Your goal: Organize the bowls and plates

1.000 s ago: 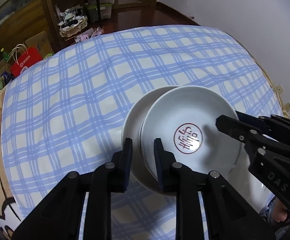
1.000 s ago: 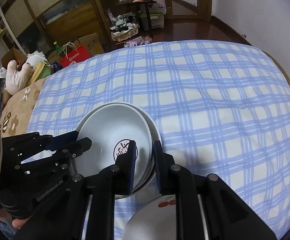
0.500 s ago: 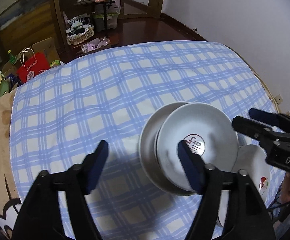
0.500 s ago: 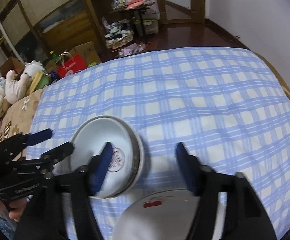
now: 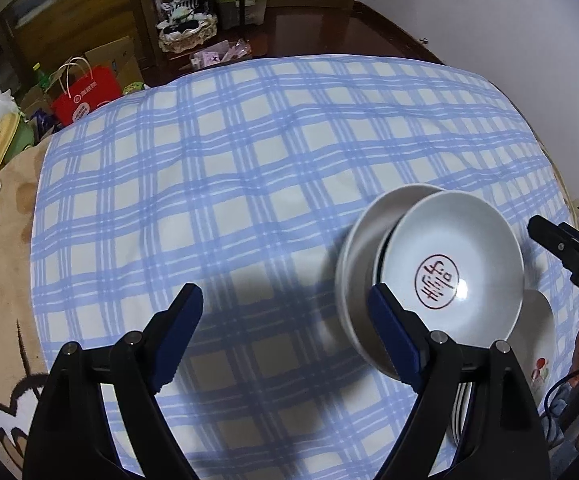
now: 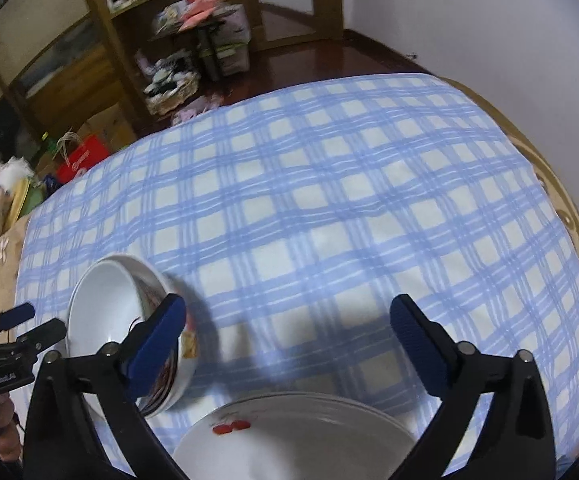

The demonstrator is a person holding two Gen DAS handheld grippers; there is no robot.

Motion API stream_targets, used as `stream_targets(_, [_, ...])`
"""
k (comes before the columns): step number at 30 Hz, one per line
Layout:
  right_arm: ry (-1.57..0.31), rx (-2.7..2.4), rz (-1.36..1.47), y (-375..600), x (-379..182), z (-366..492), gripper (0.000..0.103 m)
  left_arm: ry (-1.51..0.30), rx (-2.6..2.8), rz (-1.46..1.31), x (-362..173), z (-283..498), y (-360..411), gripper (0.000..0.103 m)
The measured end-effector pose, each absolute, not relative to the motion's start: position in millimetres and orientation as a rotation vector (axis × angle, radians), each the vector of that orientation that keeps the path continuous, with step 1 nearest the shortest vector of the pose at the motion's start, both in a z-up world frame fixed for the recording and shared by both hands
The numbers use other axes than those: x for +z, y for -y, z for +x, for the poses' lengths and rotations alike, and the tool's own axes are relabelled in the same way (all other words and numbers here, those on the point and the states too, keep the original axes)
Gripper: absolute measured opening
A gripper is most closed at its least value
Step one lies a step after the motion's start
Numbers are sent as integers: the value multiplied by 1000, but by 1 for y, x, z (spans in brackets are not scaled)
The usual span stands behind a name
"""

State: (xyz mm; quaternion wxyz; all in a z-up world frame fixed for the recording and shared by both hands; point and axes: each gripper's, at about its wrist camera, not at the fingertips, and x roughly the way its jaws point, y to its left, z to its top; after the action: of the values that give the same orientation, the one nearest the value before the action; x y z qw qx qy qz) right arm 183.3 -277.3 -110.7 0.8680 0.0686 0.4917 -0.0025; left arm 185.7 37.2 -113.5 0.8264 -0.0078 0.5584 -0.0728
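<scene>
Release step: left gripper [image 5: 285, 308] and right gripper [image 6: 289, 320] jaws opening, empty; white ceramic bowls [image 5: 455, 276] nested on blue-checked cloth [image 5: 249, 184]. Next, likely: retreat without nudging stack.

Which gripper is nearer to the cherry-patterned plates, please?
Right. The right gripper hangs just above the plates; the left gripper sits beyond the stacked bowls from them. Both jaws are opening, nothing between them.
</scene>
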Motion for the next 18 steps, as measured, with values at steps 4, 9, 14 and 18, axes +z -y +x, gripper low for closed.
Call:
stream_targets(4, [-1051,1,106,275,-115,185,103,-1209,-145,-39,-117,189,-43,84])
stream_targets(9, [-1122,27,86,268,-125,187,103,-1232,-127,-48,-121,191,-47,84])
stream_targets(14, [-1186,71,137,267,-133,188,103,-1250,-136,-59,-123,192,-47,84])
stream_targets(18, [-1203,67,125,265,-137,188,103,-1262,-141,-53,-125,193,-44,84])
